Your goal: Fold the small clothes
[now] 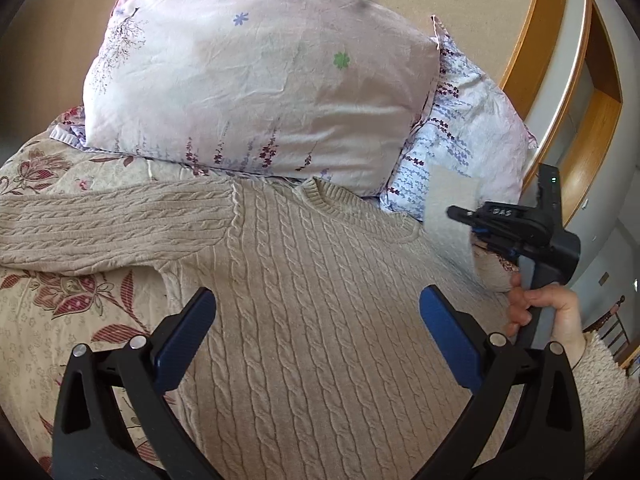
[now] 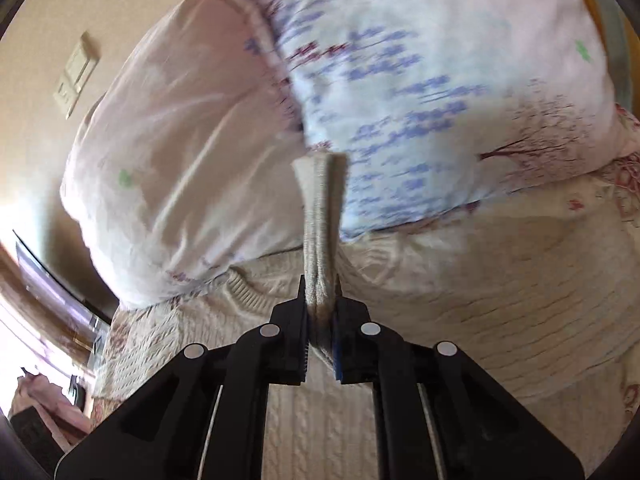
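Note:
A beige cable-knit sweater [image 1: 320, 280] lies flat on a flowered bedspread, neck toward the pillows, one sleeve [image 1: 112, 220] stretched out to the left. My left gripper [image 1: 316, 304] hovers open above the sweater's chest, nothing between its blue pads. My right gripper [image 2: 320, 292] is shut on the cuff end of the other sleeve [image 2: 320, 208], which stands up pinched between the jaws. In the left wrist view the right gripper [image 1: 456, 214] holds that sleeve [image 1: 448, 216] lifted at the sweater's right shoulder, with a hand [image 1: 552, 312] on its handle.
Two flowered pillows [image 1: 256, 80] [image 1: 472, 140] lean at the head of the bed behind the sweater's neck. The flowered bedspread [image 1: 60, 320] shows to the left. A wooden headboard frame [image 1: 560, 60] curves on the right. A wall switch plate [image 2: 76, 76] is at the left.

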